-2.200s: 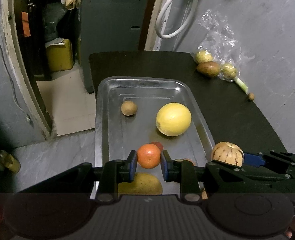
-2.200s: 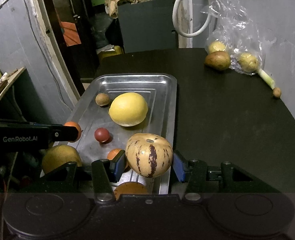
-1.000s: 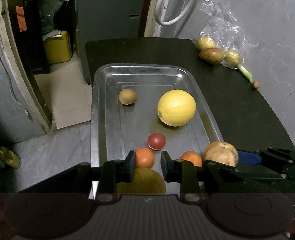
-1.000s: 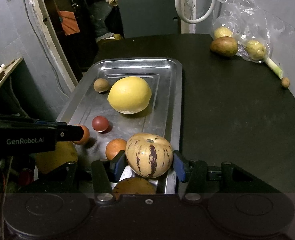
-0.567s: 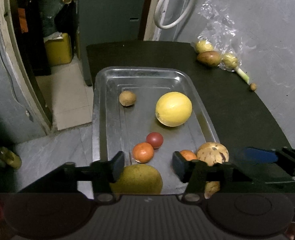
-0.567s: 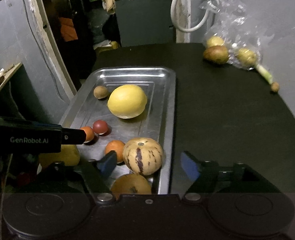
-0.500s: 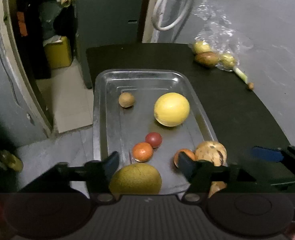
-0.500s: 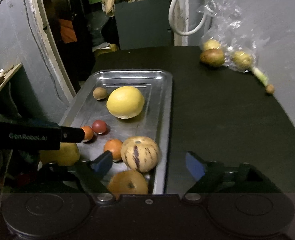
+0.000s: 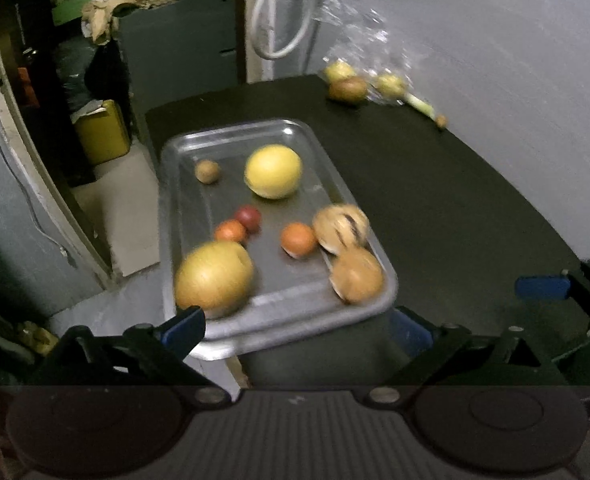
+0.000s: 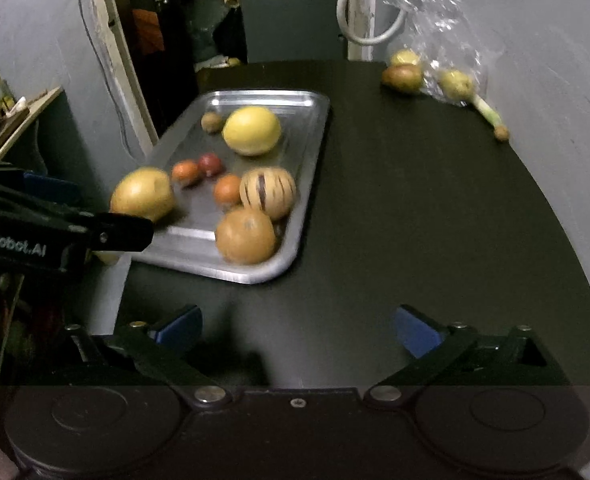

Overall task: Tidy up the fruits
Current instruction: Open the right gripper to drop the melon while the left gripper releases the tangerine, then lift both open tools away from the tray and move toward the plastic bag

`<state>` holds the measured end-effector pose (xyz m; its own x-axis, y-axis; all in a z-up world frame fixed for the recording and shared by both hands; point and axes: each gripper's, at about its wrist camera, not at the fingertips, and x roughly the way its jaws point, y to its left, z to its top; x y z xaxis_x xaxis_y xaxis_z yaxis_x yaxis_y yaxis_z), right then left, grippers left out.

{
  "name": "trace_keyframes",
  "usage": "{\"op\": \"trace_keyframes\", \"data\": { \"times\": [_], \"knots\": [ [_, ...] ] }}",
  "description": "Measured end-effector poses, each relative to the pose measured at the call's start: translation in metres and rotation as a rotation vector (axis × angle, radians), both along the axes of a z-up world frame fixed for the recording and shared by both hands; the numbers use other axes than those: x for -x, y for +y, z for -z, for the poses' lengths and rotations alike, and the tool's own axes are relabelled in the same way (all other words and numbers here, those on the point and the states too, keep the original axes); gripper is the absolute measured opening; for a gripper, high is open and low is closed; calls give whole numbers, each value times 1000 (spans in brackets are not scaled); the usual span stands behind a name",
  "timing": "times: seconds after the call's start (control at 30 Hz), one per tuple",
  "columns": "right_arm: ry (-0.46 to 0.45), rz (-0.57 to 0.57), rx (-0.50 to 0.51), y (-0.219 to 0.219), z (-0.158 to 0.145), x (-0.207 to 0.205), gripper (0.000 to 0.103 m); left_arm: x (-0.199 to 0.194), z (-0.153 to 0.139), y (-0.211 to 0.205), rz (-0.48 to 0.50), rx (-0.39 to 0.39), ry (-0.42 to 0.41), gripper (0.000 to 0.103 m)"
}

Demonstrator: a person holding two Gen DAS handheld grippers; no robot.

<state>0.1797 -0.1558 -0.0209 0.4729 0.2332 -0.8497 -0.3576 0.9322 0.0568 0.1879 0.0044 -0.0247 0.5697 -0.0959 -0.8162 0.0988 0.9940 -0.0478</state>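
Observation:
A metal tray (image 9: pixel 359 232) (image 10: pixel 315 152) lies on the black table (image 10: pixel 415 208) and holds several fruits. Among them are a yellow melon (image 9: pixel 273 171) (image 10: pixel 251 130), a striped melon (image 9: pixel 341 229) (image 10: pixel 267 193), a small orange (image 9: pixel 230 231) (image 10: pixel 185 172), a second orange (image 9: pixel 298 240) (image 10: pixel 227 189), a red fruit (image 9: pixel 248 218), a kiwi (image 9: pixel 207 171), a big yellow-brown fruit (image 9: pixel 213 278) (image 10: pixel 143 194) and a brown-orange fruit (image 9: pixel 357 274) (image 10: pixel 245 236). My left gripper (image 9: pixel 297 330) is open and empty at the tray's near end. My right gripper (image 10: pixel 297 330) is open and empty over bare table, short of the tray.
A clear plastic bag (image 10: pixel 443 40) with yellow and brown fruit (image 10: pixel 402 76) and a green stalk (image 10: pixel 485 110) lies at the table's far right by the grey wall. A white hose (image 10: pixel 369 4) hangs behind. The tray overhangs the table's left edge, with floor below.
Both grippers let go of their fruit, the small orange and the striped melon, which now rest in the tray. Both have opened wide and drawn back toward me.

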Motion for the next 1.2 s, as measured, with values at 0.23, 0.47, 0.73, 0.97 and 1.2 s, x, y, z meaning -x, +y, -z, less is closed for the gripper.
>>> {"op": "trace_keyframes", "data": {
  "times": [0.23, 0.47, 0.73, 0.97, 1.2],
  "knots": [
    [14, 23, 28, -34, -9, 34, 102, 33, 3, -34, 21, -22, 41, 101],
    [29, 55, 36, -64, -12, 59, 102, 58, 5, -59, 17, -51, 80, 102],
    [18, 94, 44, -85, -19, 72, 102, 72, 0, -81, 43, -66, 85, 102],
    [6, 132, 46, -97, -24, 78, 102, 75, -3, -94, 73, -81, 85, 102],
    [18, 176, 43, -105, -22, 81, 102, 73, -2, -103, 103, -91, 99, 102]
  ]
}}
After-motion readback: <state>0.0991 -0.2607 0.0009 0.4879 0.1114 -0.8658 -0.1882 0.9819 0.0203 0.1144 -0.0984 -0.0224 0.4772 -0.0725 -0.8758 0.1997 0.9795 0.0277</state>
